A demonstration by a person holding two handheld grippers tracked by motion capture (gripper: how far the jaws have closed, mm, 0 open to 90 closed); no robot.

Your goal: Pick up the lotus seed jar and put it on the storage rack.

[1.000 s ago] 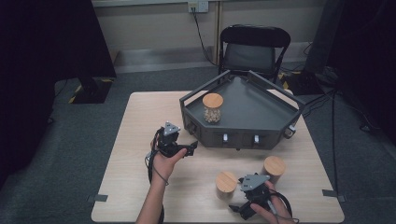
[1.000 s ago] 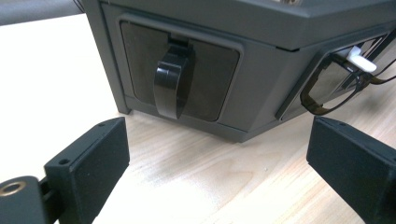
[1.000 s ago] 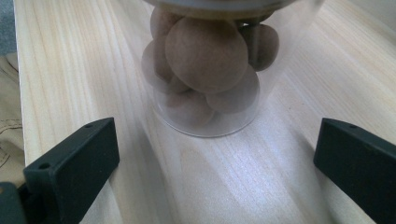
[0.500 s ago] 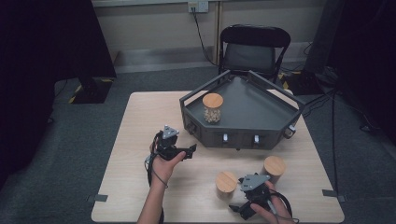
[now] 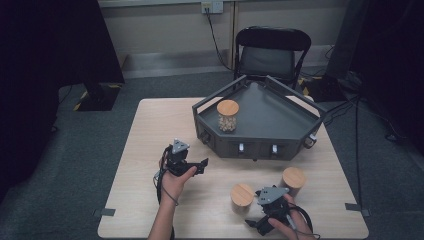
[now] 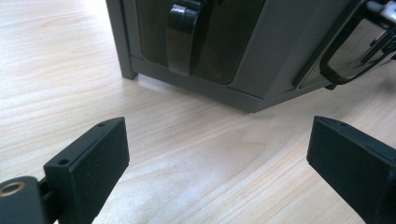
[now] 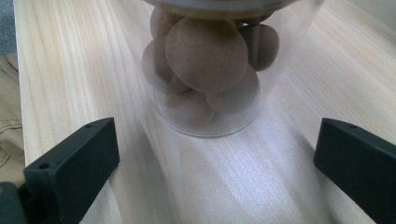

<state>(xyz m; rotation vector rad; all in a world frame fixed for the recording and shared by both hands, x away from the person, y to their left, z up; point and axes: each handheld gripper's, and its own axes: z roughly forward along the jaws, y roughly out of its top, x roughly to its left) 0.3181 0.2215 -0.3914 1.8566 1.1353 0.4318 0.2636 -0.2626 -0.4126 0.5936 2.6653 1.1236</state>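
A dark grey tray (image 5: pixel 300 131) stands at the table's far right and holds a glass jar (image 5: pixel 227 116) with a wooden lid. Two more lidded jars stand on the table in front of it, a nearer one (image 5: pixel 242 198) and one to its right (image 5: pixel 293 180). My left gripper (image 5: pixel 201 164) is open just above the table, pointing at the tray's left front corner (image 6: pixel 252 56); nothing is between its jaws (image 6: pixel 219 163). My right gripper (image 5: pixel 256 219) is open near the front edge. Its jaws (image 7: pixel 215 163) face the nearer jar (image 7: pixel 210 60), which holds brown wooden balls and lies beyond the fingertips, untouched.
A black chair (image 5: pixel 270 50) stands behind the table, and cables (image 5: pixel 357 125) run down on the right. The tray's front wall carries small knobs (image 5: pixel 241 148). Bare light wood (image 5: pixel 150 130) spreads over the table's left half. The near table edge lies close beside the right gripper.
My left gripper has drifted slightly toward the near edge, its jaws still apart. The right gripper and the jars have stayed put.
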